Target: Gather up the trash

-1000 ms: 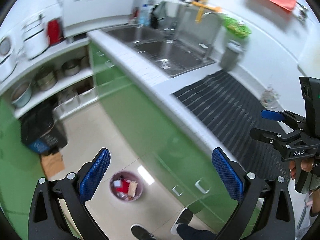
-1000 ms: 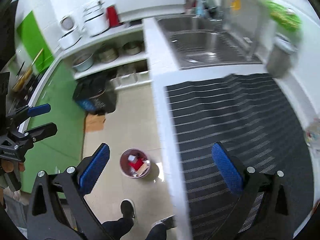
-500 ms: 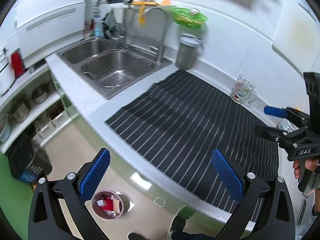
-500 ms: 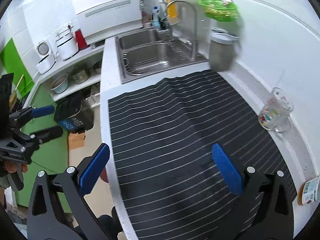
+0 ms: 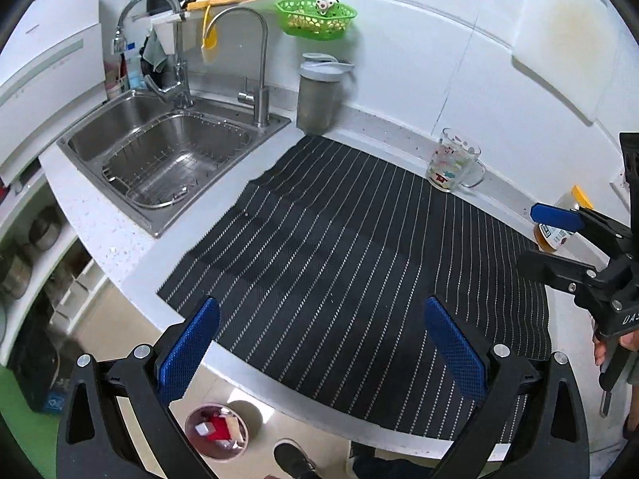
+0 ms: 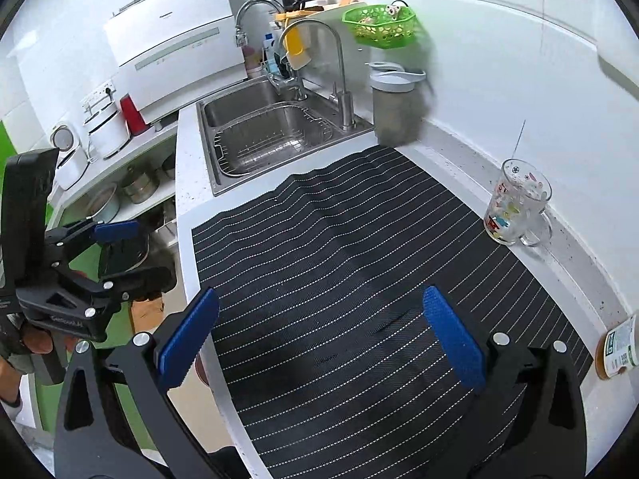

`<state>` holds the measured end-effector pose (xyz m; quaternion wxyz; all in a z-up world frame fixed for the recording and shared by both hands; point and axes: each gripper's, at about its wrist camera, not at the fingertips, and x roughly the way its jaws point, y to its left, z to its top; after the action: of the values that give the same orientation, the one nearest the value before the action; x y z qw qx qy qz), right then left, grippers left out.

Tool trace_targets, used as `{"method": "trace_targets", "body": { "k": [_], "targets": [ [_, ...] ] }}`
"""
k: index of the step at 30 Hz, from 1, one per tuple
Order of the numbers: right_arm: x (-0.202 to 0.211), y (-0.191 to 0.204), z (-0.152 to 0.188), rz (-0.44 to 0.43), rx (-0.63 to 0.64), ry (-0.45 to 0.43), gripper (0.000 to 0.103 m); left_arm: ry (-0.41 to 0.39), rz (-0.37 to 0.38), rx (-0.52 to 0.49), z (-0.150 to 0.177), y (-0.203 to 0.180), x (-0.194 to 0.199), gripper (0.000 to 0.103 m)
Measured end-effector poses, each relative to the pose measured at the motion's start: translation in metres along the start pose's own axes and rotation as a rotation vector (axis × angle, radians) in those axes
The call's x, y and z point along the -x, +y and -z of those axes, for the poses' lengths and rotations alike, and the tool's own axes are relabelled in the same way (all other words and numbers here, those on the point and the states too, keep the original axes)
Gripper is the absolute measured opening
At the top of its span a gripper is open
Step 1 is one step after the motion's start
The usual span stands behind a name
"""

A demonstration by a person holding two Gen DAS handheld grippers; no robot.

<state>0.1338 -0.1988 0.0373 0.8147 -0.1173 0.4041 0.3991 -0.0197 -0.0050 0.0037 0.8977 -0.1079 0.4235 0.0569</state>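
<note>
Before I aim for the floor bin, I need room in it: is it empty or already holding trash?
Already holding trash. In the left wrist view the round bin on the floor shows red and white pieces inside.

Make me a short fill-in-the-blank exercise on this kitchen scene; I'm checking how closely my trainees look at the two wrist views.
1. The striped mat on the counter is black with thin ____ lines.
2. The basket hanging on the wall above the counter is ____.
3. The small trash bin stands on the ____, below the counter edge.
4. Both the left gripper and the right gripper are ____, with nothing between their fingers.

Missing words: white; green; floor; open
</note>
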Motion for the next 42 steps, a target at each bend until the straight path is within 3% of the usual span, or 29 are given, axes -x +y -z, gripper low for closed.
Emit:
{"method": "trace_targets", "body": {
  "k": [8, 21, 42],
  "targets": [
    [-0.005, 0.003, -0.008, 0.013, -0.009, 0.005, 0.1, 0.006, 0.037, 0.004, -0.012, 0.011, -0.008, 0.097],
    [-0.012, -0.003, -0.015, 0.007, -0.018, 0.008, 0.1, 0.025, -0.033, -0.022, -0.021, 0.005, -0.021, 0.097],
    [-0.016, -0.008, -0.016, 0.01, -0.023, 0.012, 0.1, 0.012, -0.008, -0.018, -0.024, 0.002, -0.019, 0.098]
  ]
}}
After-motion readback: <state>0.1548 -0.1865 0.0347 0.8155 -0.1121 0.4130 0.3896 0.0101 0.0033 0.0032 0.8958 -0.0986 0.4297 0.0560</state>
